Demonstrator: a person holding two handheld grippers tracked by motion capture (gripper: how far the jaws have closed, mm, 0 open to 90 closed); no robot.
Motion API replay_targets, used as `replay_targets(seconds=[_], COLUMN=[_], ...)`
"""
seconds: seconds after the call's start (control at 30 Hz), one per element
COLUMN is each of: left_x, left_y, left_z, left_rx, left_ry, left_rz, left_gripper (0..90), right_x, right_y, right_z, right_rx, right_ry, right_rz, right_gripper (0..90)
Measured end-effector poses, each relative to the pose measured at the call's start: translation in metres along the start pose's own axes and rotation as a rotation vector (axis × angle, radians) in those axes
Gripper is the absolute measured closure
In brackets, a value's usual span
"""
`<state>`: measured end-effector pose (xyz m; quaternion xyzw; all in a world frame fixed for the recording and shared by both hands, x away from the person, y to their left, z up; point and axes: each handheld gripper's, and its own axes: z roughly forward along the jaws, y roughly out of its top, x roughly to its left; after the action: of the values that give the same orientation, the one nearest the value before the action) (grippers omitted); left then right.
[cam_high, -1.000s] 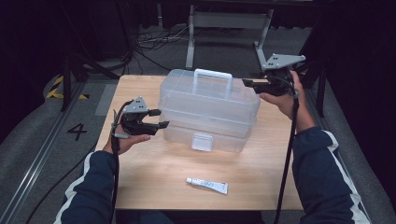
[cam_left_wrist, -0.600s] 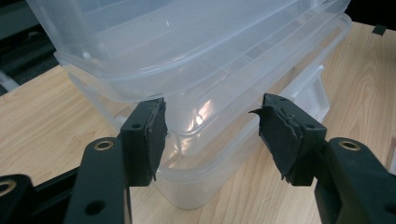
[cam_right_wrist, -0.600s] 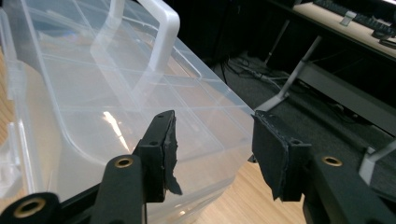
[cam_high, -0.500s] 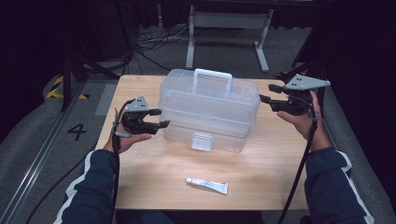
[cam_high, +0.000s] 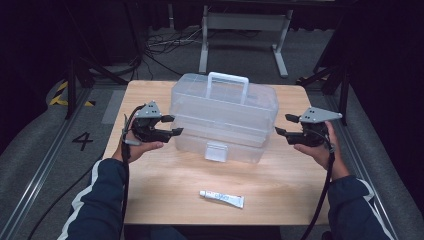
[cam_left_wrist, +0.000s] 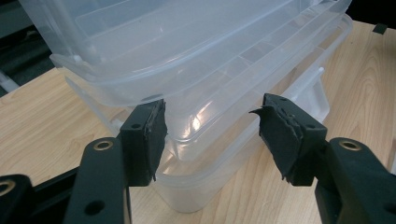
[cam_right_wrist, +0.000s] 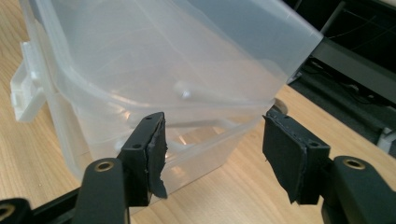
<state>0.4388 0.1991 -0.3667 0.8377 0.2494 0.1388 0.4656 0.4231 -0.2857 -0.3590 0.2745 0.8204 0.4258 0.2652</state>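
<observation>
A clear plastic toolbox (cam_high: 222, 117) with a white handle (cam_high: 228, 80) and a front latch (cam_high: 216, 151) stands shut in the middle of the wooden table (cam_high: 165, 180). My left gripper (cam_high: 174, 125) is level at the box's left end, open. In the left gripper view its jaws (cam_left_wrist: 210, 126) stand apart just short of the box's corner (cam_left_wrist: 187, 60). My right gripper (cam_high: 284, 124) faces the box's right end, open. Its jaws have just been opening, and nothing is pressed between them (cam_right_wrist: 212, 140); the box's end (cam_right_wrist: 163, 60) lies just ahead.
A small white tube (cam_high: 221, 198) lies on the table near the front edge, in front of the box. Dark floor with cables and a metal stand (cam_high: 245, 30) lies behind the table. A rail runs along each side.
The right hand has come down from beside the lid's upper right to the box's right end, and its jaws stand wider. The left hand and the box have not moved.
</observation>
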Motion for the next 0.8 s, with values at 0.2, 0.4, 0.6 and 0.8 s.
replay_targets(seconds=[0.2, 0.4, 0.6, 0.8], left_x=[0.0, 0.002, 0.002, 0.004], left_y=[0.002, 0.001, -0.001, -0.008], left_z=[0.001, 0.002, 0.001, 0.004], left_rx=[-0.001, 0.008, 0.005, 0.046], left_ry=[-0.001, -0.002, 0.01, 0.004], left_rz=[0.001, -0.002, 0.003, 0.011], left_gripper=[41.6, 41.5, 38.6, 37.4], right_x=[0.003, 0.013, 0.019, 0.019], right_y=[-0.012, -0.008, -0.007, -0.006], right_z=[0.007, 0.012, 0.016, 0.011], right_rx=[0.007, -0.036, -0.076, -0.124], right_ry=[0.011, 0.0, -0.043, -0.063], right_rz=[0.02, -0.006, -0.03, -0.028], right_gripper=[37.9, 40.4, 43.3, 45.4])
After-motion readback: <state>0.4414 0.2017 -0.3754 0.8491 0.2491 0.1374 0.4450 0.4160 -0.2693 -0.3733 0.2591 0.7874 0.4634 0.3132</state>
